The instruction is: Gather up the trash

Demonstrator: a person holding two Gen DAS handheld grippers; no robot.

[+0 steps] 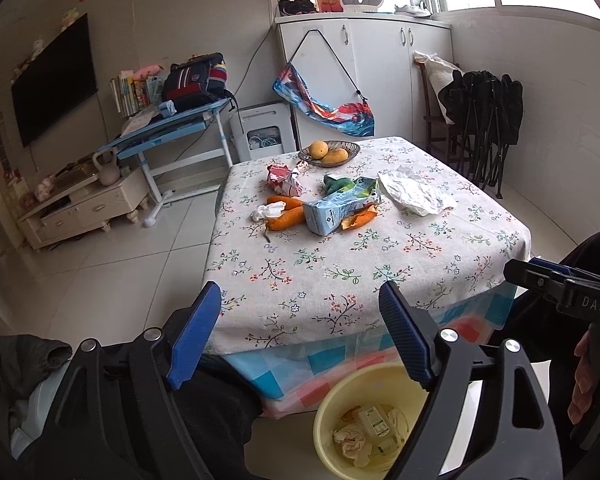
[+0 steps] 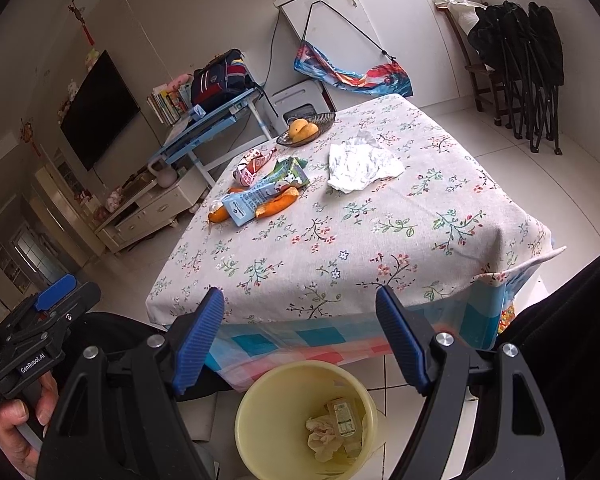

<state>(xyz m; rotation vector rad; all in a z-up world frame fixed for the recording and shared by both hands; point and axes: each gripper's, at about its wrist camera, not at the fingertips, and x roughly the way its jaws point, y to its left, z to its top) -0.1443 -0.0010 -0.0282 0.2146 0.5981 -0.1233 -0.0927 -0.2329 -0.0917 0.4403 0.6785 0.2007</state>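
Floral-clothed table (image 1: 340, 272) in a living room, trash clustered on its far side: a blue carton (image 1: 340, 206), orange peels (image 1: 286, 220), a red wrapper (image 1: 284, 178) and crumpled white paper (image 1: 414, 194). Left gripper (image 1: 300, 332) and right gripper (image 2: 300, 332) hang over the yellow bin (image 2: 260, 408), jaws apart and empty. Risk: the fruit bowl (image 1: 330, 154) sits near the trash and could be knocked. Legible: "GenRobot.AI" on the left gripper, "DAS" on the right.
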